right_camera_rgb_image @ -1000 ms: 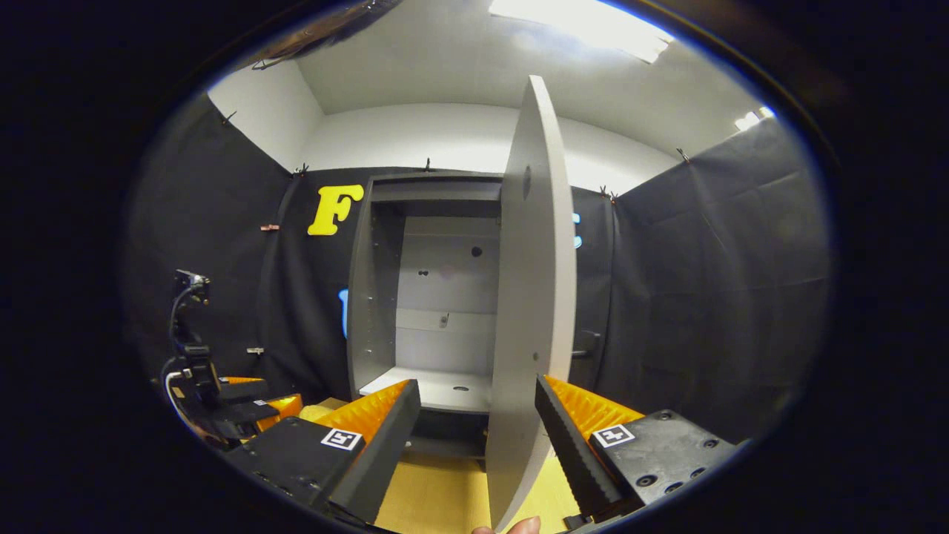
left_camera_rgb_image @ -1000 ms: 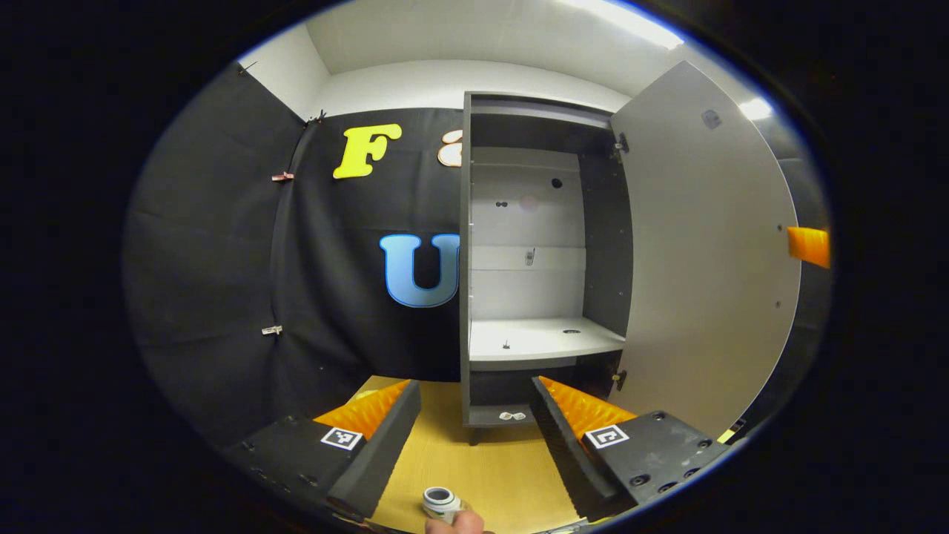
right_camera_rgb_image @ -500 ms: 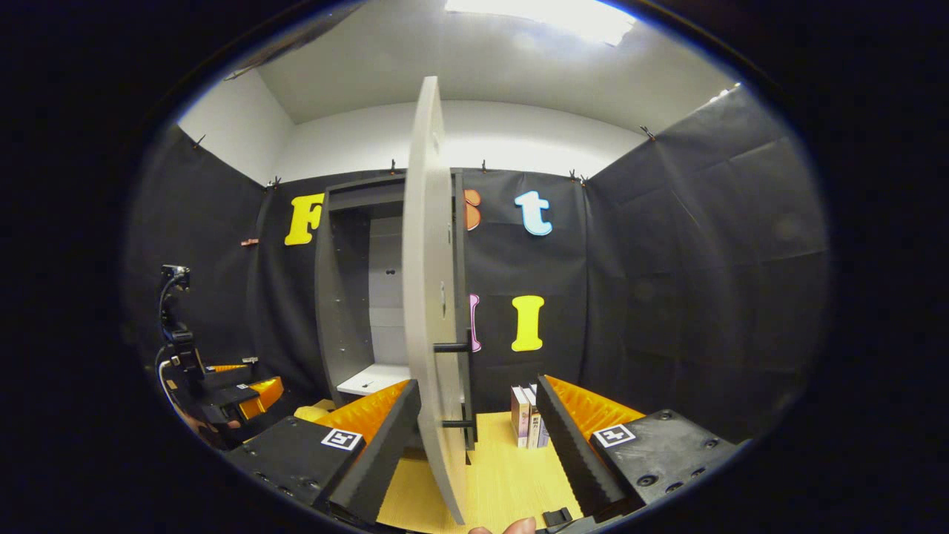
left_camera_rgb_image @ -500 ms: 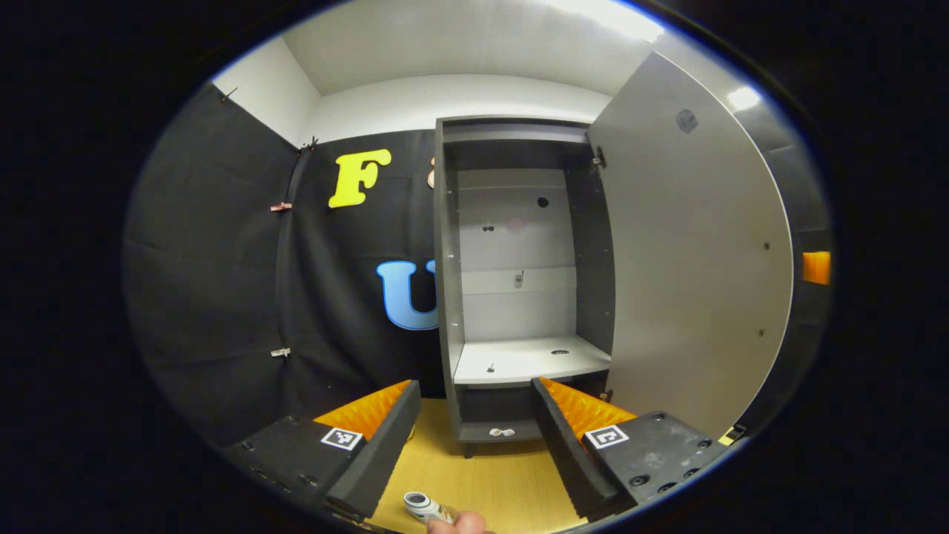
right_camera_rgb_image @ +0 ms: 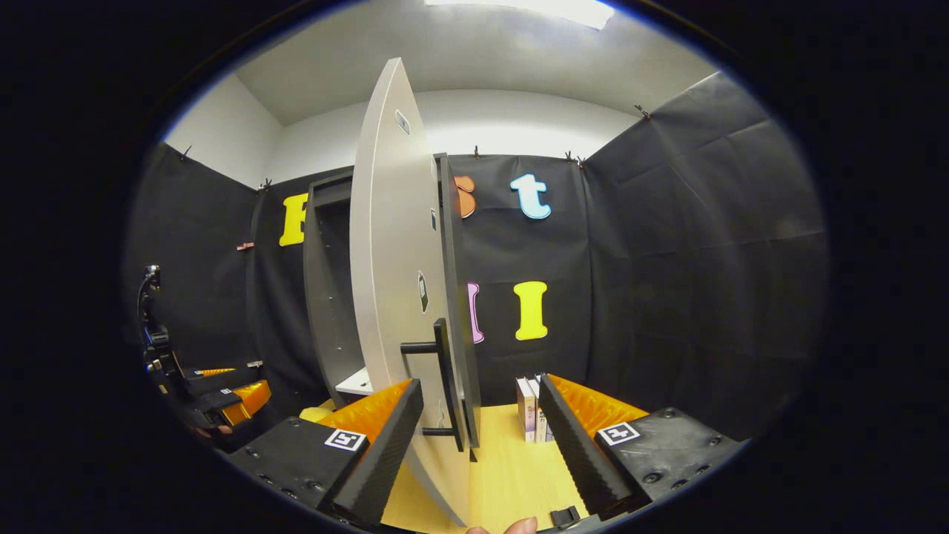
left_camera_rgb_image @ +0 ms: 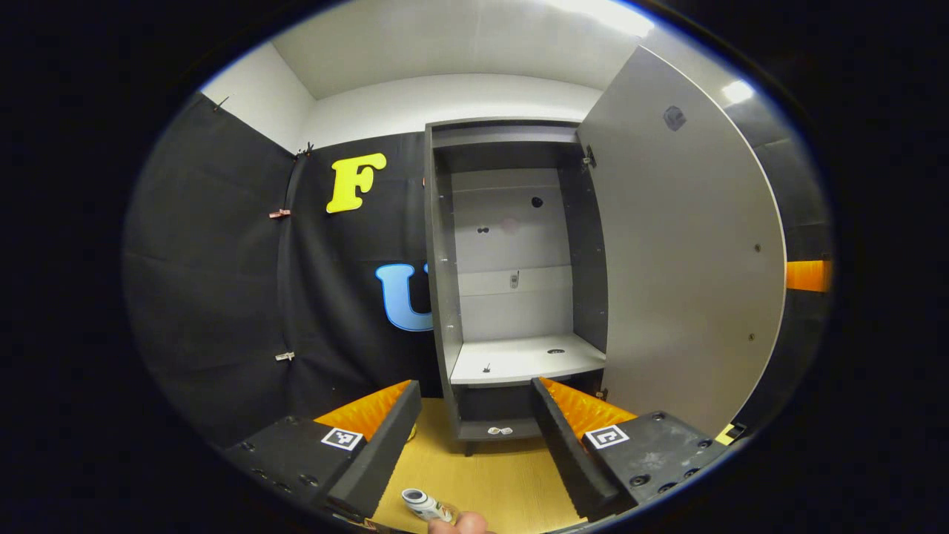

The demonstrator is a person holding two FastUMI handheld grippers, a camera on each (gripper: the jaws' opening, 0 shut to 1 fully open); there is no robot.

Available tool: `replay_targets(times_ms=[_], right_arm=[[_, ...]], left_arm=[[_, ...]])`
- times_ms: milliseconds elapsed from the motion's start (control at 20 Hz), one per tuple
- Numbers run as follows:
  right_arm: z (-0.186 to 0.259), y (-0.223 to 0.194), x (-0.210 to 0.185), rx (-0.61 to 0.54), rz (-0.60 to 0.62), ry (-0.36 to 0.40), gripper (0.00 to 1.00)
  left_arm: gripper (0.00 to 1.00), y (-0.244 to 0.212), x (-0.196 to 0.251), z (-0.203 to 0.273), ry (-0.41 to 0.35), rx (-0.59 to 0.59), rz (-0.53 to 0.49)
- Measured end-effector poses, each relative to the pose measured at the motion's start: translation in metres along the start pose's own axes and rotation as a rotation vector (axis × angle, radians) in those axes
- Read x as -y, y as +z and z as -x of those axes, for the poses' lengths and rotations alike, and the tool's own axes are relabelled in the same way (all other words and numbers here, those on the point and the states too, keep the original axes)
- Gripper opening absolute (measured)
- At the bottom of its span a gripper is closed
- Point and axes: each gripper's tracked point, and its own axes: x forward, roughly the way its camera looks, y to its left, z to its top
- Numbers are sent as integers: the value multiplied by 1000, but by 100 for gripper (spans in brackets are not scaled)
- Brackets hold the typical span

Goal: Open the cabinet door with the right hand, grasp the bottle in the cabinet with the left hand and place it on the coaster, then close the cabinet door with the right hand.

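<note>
The grey cabinet (left_camera_rgb_image: 511, 282) stands open, its shelf (left_camera_rgb_image: 519, 360) bare. Its door (left_camera_rgb_image: 682, 252) is swung out to the right. A small white bottle (left_camera_rgb_image: 424, 504) sits on the wooden table at the bottom edge of the left gripper view, beside a fingertip. My left gripper (left_camera_rgb_image: 474, 426) is open and empty above the table, short of the cabinet. In the right gripper view I see the door (right_camera_rgb_image: 393, 297) from its outer side, with the black handle (right_camera_rgb_image: 443, 386). My right gripper (right_camera_rgb_image: 478, 437) is open, and the door's free edge stands between its fingers, close to the left finger (right_camera_rgb_image: 374, 445).
A few books (right_camera_rgb_image: 531, 408) stand on the wooden table (right_camera_rgb_image: 511, 475) right of the cabinet. The left gripper (right_camera_rgb_image: 222, 393) and its cable show at the far left of the right gripper view. Black cloth walls close the booth.
My right gripper has come round the door's free edge from the inner side to the outer side, and the handle has come into sight. The left gripper has drawn back a little from the cabinet.
</note>
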Motion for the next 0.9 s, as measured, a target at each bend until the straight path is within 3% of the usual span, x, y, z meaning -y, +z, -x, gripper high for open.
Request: replay_targets(times_ms=[400,900], right_arm=[[4,-7,-30,-25,-20,-3,97],[-11,-18,-115,-43,-1,124,97]], left_arm=[[93,-4,-22,9,5,1,6],[93,-6,-54,15,36,3,-6]])
